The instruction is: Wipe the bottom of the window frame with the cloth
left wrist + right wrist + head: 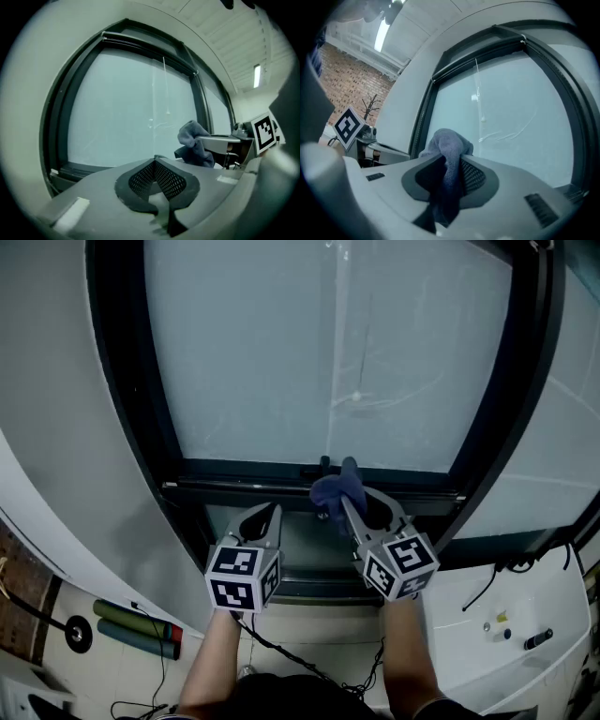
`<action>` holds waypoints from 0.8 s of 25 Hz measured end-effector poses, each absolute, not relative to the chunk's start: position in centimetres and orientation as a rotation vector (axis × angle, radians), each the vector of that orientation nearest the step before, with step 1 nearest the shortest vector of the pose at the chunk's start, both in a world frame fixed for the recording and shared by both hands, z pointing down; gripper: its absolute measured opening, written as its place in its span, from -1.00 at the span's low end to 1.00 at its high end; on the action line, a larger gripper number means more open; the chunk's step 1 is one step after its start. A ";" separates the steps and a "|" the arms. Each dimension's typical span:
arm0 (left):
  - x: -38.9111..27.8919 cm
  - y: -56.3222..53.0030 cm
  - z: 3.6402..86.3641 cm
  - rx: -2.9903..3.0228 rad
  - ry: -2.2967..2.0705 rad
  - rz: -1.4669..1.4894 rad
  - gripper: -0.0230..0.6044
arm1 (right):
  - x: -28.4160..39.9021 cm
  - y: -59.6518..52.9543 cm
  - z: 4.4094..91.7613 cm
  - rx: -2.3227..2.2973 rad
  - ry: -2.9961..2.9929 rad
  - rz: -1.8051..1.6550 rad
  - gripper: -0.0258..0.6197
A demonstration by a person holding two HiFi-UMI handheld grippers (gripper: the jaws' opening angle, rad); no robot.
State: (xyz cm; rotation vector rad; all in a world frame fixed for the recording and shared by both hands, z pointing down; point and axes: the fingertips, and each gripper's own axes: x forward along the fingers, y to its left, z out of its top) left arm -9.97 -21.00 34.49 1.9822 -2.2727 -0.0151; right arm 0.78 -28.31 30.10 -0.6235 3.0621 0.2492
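Frosted glass (328, 352) set in dark window frame (244, 468). Right gripper (351, 501) pinches blue cloth (330, 489) at middle of frame's bottom edge. Left gripper (267, 517) just beside, jaws pressed together, empty.

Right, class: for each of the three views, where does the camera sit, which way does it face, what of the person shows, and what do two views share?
Head view: on the head, facing steeply down at the window frame; shows forearms, left gripper and right gripper.
Left gripper view: on the left gripper, facing the window glass; shows its shut, empty jaws.
Right gripper view: on the right gripper, facing the window glass; shows its jaws shut on the cloth.
Shared: all three show the cloth.
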 end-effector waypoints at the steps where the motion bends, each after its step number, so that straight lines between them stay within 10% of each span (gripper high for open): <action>1: -10.8 -20.7 34.3 1.957 -2.300 -0.014 -0.91 | 0.4 -28.0 30.0 -0.600 3.057 0.245 -0.60; 20: -30.3 -15.9 36.5 1.849 -2.331 -0.030 -0.91 | -20.6 -24.2 31.9 -0.579 3.085 0.238 -0.60</action>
